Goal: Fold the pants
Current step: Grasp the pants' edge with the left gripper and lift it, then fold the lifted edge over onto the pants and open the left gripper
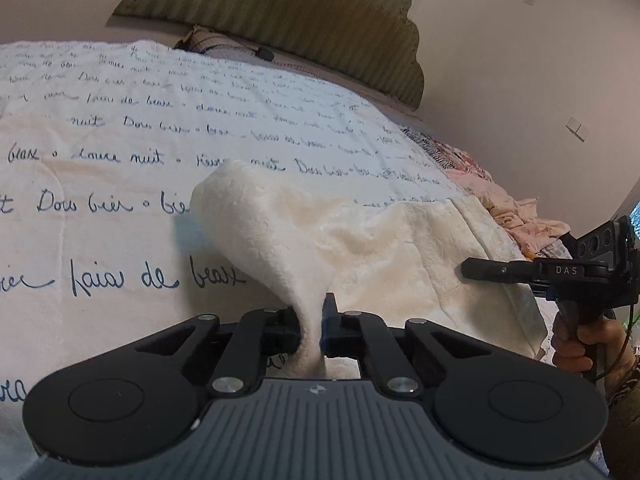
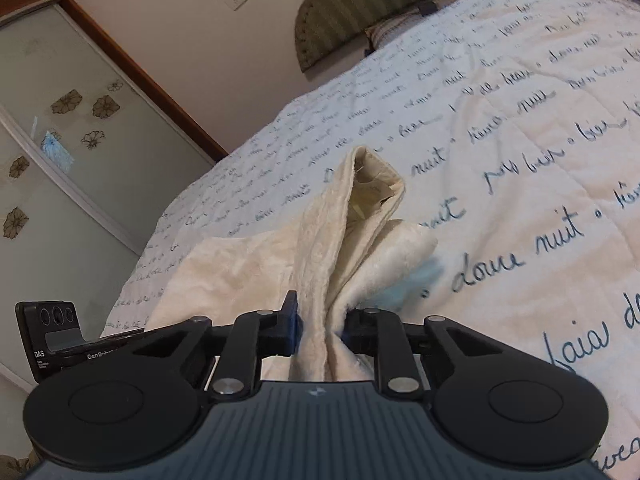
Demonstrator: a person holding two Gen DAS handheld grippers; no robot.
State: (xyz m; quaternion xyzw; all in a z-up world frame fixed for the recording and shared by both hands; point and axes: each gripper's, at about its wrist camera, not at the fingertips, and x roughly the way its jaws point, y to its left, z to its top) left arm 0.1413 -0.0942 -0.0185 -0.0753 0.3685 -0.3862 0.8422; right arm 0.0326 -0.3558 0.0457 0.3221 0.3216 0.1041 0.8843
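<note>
The cream fleece pants (image 1: 320, 224) lie on a white bedspread printed with blue handwriting (image 1: 100, 128). My left gripper (image 1: 312, 332) is shut on a pinched fold of the pants, which rises in a cone from its jaws. Off to the right in the left wrist view, the right gripper (image 1: 466, 270) reaches into the fabric's edge, held by a hand (image 1: 580, 344). From the right wrist view, my right gripper (image 2: 320, 328) is shut on a thick bunch of the pants (image 2: 340, 240), with the waistband opening standing up ahead. The left gripper's body (image 2: 48, 340) shows at the left edge.
An olive headboard (image 1: 280, 12) and a pillow (image 1: 224, 42) lie at the far end of the bed. A pile of pink clothes (image 1: 512, 208) sits at the bed's right edge. A wardrobe with flowered glass doors (image 2: 60, 140) stands beside the bed.
</note>
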